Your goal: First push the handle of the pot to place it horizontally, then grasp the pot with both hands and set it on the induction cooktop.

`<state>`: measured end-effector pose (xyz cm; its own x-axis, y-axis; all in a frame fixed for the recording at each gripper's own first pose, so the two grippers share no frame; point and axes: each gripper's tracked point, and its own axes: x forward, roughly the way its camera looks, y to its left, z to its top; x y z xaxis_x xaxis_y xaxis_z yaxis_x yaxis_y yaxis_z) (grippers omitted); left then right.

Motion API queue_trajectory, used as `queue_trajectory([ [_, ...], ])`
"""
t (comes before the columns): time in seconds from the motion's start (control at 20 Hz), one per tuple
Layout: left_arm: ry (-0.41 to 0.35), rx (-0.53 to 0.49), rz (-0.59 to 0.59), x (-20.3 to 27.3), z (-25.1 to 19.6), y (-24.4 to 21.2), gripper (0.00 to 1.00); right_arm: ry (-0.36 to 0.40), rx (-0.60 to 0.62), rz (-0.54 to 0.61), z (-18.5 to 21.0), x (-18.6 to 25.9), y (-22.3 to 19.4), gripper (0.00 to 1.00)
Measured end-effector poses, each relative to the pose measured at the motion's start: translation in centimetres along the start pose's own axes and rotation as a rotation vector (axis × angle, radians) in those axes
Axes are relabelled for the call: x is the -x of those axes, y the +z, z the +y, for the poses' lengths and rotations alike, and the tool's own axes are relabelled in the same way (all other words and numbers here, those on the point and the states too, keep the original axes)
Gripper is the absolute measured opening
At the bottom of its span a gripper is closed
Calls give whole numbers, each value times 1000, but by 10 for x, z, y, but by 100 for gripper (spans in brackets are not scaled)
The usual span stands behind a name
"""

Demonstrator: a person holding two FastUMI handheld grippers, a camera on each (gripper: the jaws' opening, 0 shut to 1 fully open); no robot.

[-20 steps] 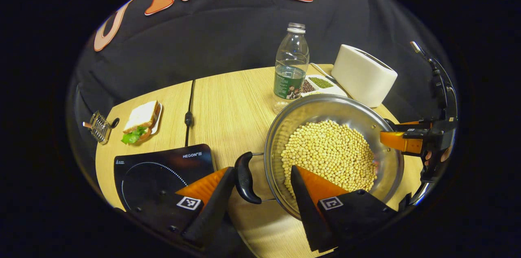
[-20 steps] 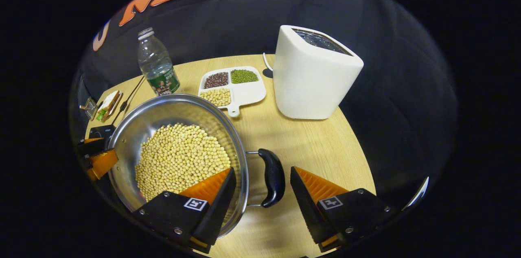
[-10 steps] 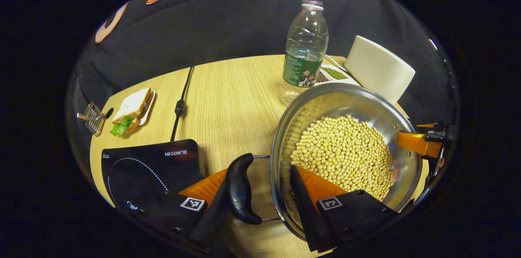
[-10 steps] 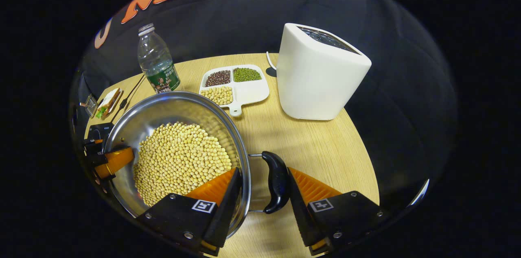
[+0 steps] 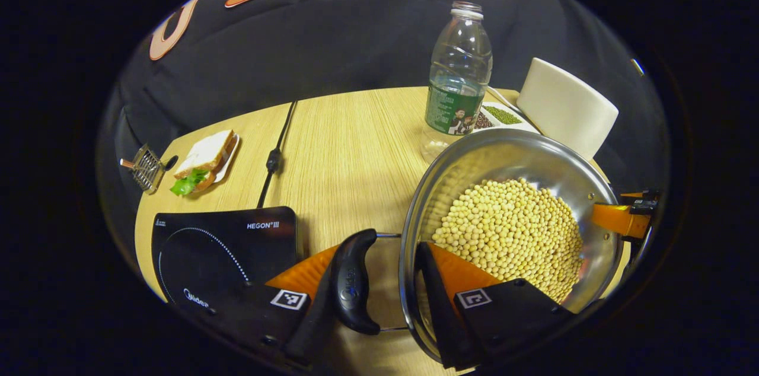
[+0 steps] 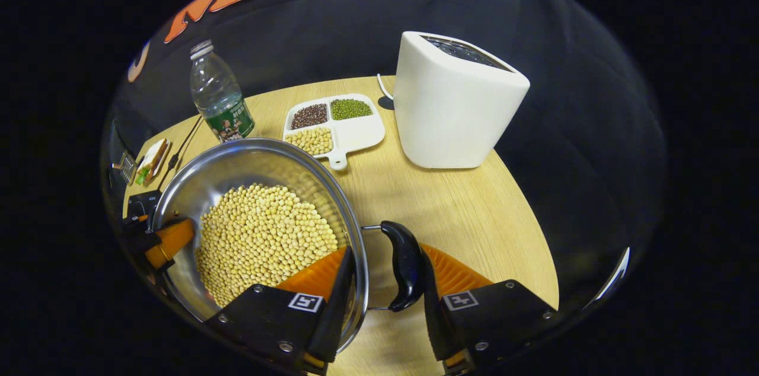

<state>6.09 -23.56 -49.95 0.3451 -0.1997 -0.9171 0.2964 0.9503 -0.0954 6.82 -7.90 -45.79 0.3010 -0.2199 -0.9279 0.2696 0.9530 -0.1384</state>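
Already gripped: both handles lie flat, left gripper (image 5: 379, 281) and right gripper (image 6: 382, 281) each clamping a handle against the pot (image 5: 510, 156) wall; pot sits right of the cooktop (image 5: 225, 245), transfer pending.

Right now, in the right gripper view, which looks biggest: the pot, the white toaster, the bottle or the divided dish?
1. pot, though nearest the camera
2. white toaster
3. divided dish
4. bottle, close to the dish

Pale wood-grain table (image 5: 350, 150) — rounded edge, black cloth wall (image 5: 332, 38) behind, dim surroundings, light falling on the tabletop
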Motion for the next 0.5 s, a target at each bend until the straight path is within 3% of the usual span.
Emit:
queue_trajectory([
  [0.05,9,-2,-8,4,2,1,75,-8,12,-12,0,1,1,59],
  [0.2,10,9,-28,20,11,5,80,-10,3,-50,1,3,7,58],
  [0.25,16,6,-41,29,15,8,77,-8,11,-55,0,3,5,53],
  [0.3,24,7,-60,36,20,12,77,-6,14,-70,0,1,4,58],
  [0.4,34,19,-82,53,31,17,77,4,12,-95,1,-1,3,53],
  [0.45,42,28,-89,61,37,19,74,9,15,-103,2,-2,2,58],
  [0.5,51,30,-102,69,45,21,74,14,21,-114,2,-4,1,53],
])
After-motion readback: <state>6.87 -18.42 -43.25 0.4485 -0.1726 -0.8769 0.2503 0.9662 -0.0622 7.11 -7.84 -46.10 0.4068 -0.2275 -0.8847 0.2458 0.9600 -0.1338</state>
